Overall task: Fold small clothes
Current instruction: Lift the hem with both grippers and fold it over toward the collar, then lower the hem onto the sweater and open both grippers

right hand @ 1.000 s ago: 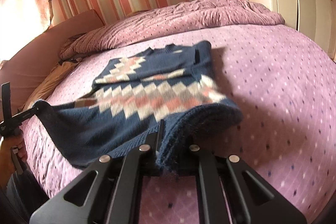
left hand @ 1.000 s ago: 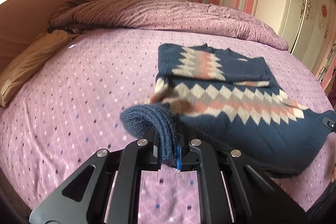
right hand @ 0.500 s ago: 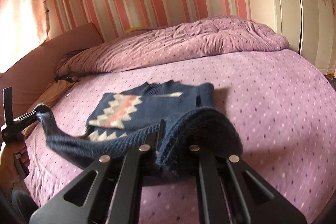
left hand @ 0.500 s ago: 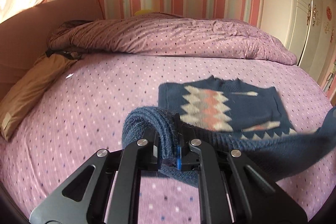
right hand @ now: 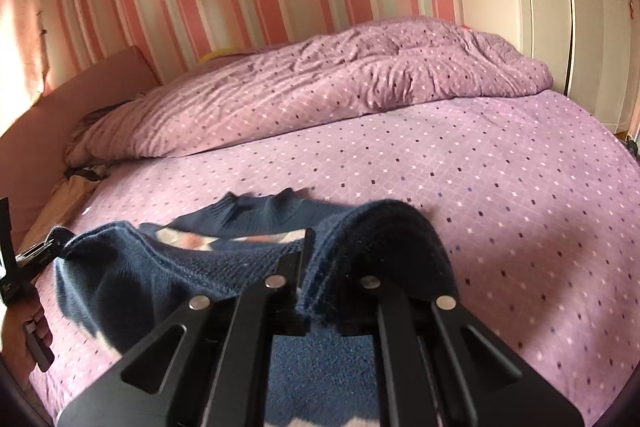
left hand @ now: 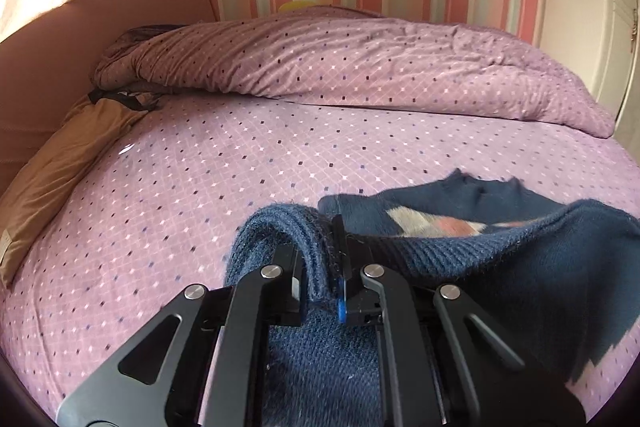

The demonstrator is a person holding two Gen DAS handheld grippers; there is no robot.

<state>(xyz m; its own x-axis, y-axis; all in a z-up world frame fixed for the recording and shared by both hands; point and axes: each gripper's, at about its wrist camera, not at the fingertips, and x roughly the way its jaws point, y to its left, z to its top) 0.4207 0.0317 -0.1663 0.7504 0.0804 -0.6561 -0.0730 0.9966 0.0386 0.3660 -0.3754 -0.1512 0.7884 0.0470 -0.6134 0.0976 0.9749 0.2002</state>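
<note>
Grippers, left [left hand: 324,267] & right [right hand: 316,267], each pinch a hem corner of sweater [left hand: 540,267], w/ hem lifted above bed [left hand: 240,155] to fold toward collar.

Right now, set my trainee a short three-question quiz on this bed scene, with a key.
1. True or false: the left gripper is shut on the navy knitted sweater with the pink and white diamond pattern.
2. What do the right gripper and its fingers hold?
A. the crumpled purple dotted duvet
B. an edge of the sweater
C. nothing
3. Fill in: the part of the sweater lying on the purple dotted bed sheet that shows beyond the lifted edge is its ____ end.

Key: 1 true; 2 B; 3 collar.
</note>
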